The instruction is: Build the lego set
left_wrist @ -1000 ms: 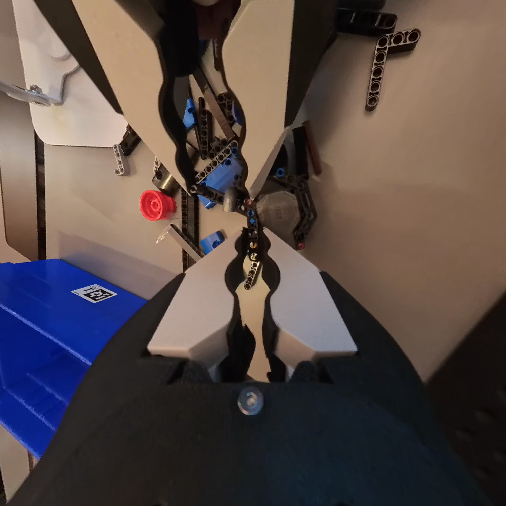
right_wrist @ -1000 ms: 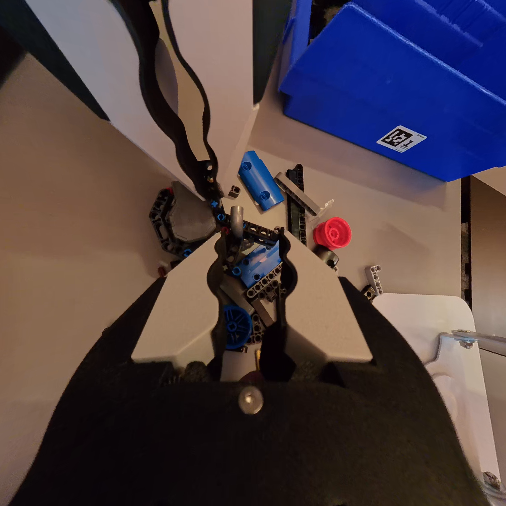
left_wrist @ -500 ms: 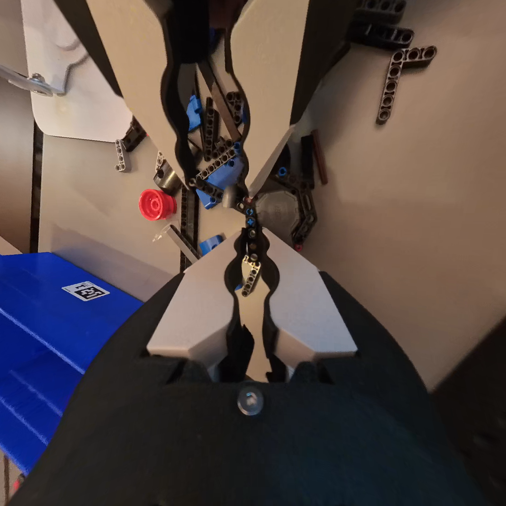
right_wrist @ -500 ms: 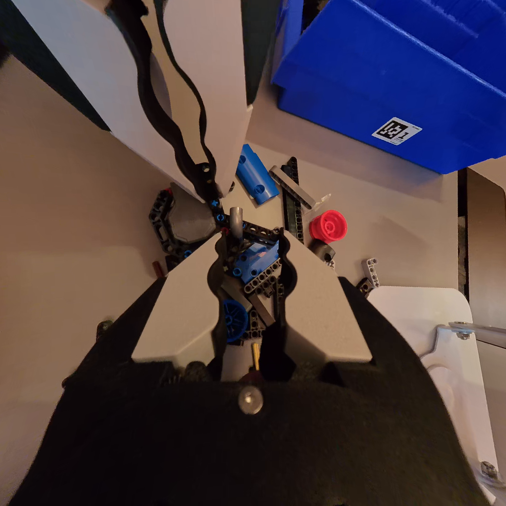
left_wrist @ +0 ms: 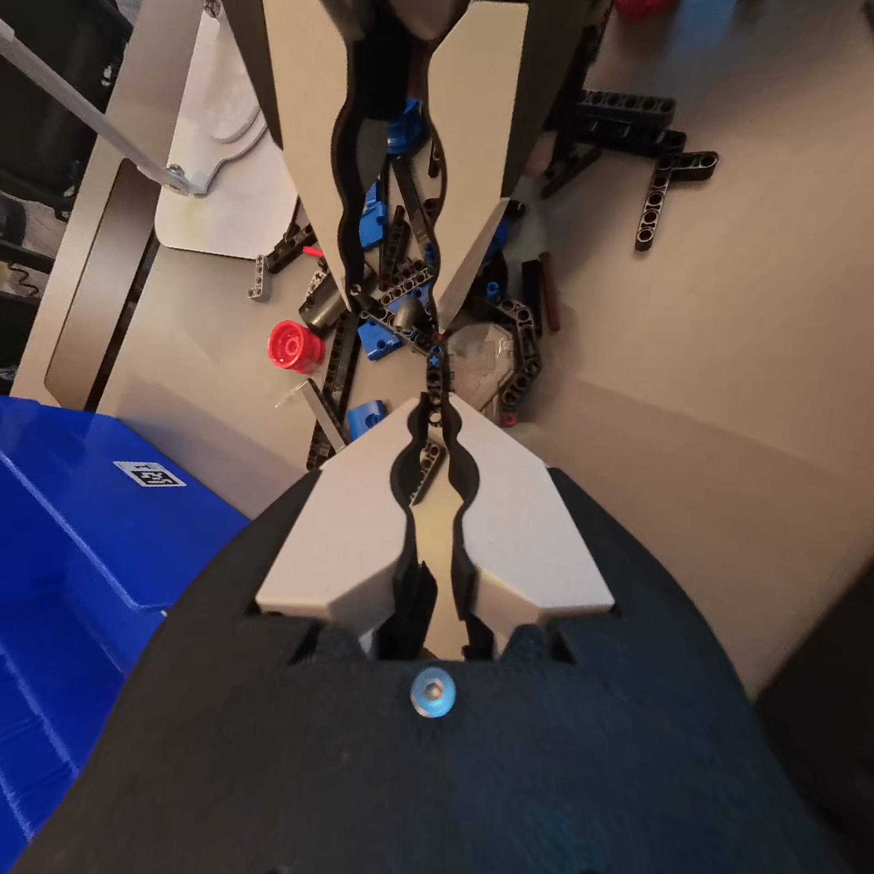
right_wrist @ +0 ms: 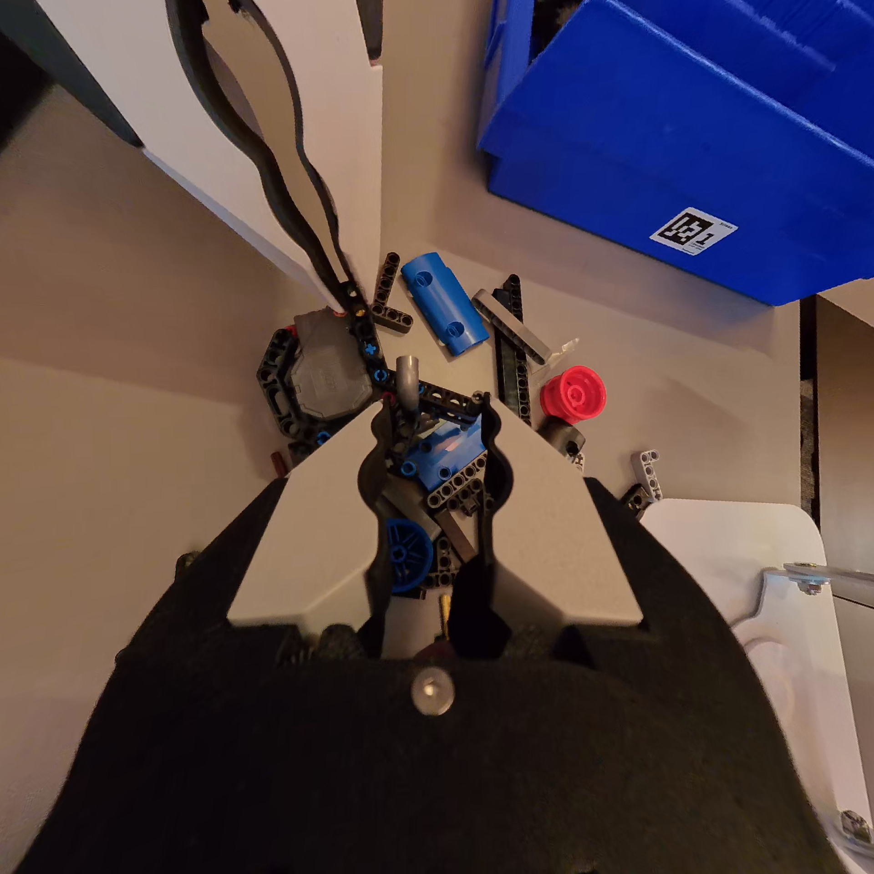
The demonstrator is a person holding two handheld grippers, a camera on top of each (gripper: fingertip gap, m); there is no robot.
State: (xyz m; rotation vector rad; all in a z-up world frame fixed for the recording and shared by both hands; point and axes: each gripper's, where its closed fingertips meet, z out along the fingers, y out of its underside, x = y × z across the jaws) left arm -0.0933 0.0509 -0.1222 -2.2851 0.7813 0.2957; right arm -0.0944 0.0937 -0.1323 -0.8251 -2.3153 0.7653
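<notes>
My left gripper (left_wrist: 435, 402) is shut on a black lego beam with blue pins (left_wrist: 435, 376) and holds it above the table. My right gripper (right_wrist: 435, 406) is shut on a lego assembly (right_wrist: 449, 449) made of black holed beams, a blue panel and a grey elbow piece. The two grippers face each other tip to tip. The far end of the beam (right_wrist: 366, 340) meets the assembly at a red pin by my right gripper's left fingertip. The left gripper also shows in the right wrist view (right_wrist: 349, 300), and the right gripper in the left wrist view (left_wrist: 397, 314).
On the table below lie a red wheel (right_wrist: 573, 395), a blue curved panel (right_wrist: 444, 310), a grey octagonal part in a black frame (right_wrist: 326, 383), long black and grey beams and an L-shaped beam (left_wrist: 662, 198). A blue bin (right_wrist: 662, 118) and a white plate (right_wrist: 733, 567) stand beside them.
Both grippers keep their grips and stay tip to tip. In the left wrist view the table parts have slid down the frame, so the left gripper has shifted a little.
</notes>
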